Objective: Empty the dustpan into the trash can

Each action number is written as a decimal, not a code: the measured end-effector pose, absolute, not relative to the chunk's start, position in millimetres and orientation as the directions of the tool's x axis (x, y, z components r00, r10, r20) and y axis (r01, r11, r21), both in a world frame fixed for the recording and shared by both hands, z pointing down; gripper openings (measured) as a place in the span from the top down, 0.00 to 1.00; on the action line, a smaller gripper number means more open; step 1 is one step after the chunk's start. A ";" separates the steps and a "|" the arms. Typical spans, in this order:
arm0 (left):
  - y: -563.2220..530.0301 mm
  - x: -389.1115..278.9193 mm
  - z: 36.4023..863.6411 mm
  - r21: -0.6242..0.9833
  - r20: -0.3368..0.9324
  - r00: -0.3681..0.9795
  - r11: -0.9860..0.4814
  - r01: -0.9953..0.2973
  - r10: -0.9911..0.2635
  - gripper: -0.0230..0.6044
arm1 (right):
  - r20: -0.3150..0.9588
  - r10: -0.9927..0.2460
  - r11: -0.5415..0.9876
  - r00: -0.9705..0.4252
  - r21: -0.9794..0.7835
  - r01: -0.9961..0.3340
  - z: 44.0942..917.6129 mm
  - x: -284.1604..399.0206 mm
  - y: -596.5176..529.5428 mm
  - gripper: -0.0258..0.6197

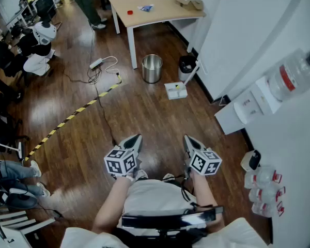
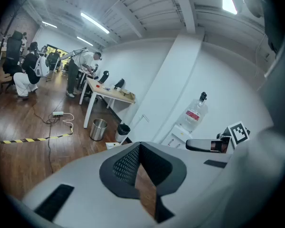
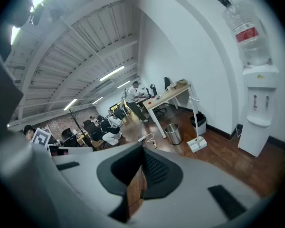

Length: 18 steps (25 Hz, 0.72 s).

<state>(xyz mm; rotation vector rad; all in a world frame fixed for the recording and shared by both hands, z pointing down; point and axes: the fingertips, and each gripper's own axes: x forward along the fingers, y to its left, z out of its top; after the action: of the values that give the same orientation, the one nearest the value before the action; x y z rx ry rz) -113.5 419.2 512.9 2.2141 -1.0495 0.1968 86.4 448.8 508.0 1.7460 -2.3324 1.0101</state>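
Wooden floor (image 1: 144, 112): an open stretch runs from both grippers to the dustpan.
Dustpan (image 1: 175, 90): white, on the floor near the wall, just beside the black trash can (image 1: 186, 64) and the steel bin (image 1: 152, 68).
Left gripper (image 1: 137, 138): jaws together, empty.
Right gripper (image 1: 186, 138): jaws together, empty.
Left edge: striped tape (image 1: 72, 117) crosses the floor.

**No writing we can read**

We find no legible words or numbers. At 2 o'clock the water bottle (image 1: 292, 76) wears a red label (image 1: 285, 79), too small to read. At 6 o'clock the cubes (image 1: 121, 161) on the left gripper (image 1: 137, 138) and right gripper (image 1: 186, 138) show only square black-and-white markers.
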 end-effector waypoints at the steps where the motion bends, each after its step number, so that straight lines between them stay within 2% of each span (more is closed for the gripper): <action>1: 416.2 -115.5 512.9 0.507 0.398 0.666 -0.454 -0.733 -0.631 0.97 | 0.415 -0.836 0.146 -0.359 -0.463 -0.874 509.1 83.9 446.2 0.95; 7: 404.0 -128.6 516.7 0.508 0.400 0.671 -0.458 -0.729 -0.624 0.98 | 0.432 -0.824 0.142 -0.366 -0.467 -0.872 515.6 67.9 433.4 0.95; 12: 397.5 -141.8 520.1 0.512 0.397 0.678 -0.464 -0.723 -0.619 0.97 | 0.401 -0.837 0.108 -0.373 -0.547 -0.830 520.6 61.2 427.2 0.95; 18: 377.9 -164.6 516.0 0.492 0.391 0.683 -0.487 -0.722 -0.617 0.97 | 0.416 -0.853 0.087 -0.316 -0.484 -0.871 511.7 46.7 419.6 0.95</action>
<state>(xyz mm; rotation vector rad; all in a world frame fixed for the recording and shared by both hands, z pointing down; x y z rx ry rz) -164.6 377.9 516.0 2.2528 -1.0232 0.2127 46.7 419.6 511.7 1.8213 -2.2961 1.0556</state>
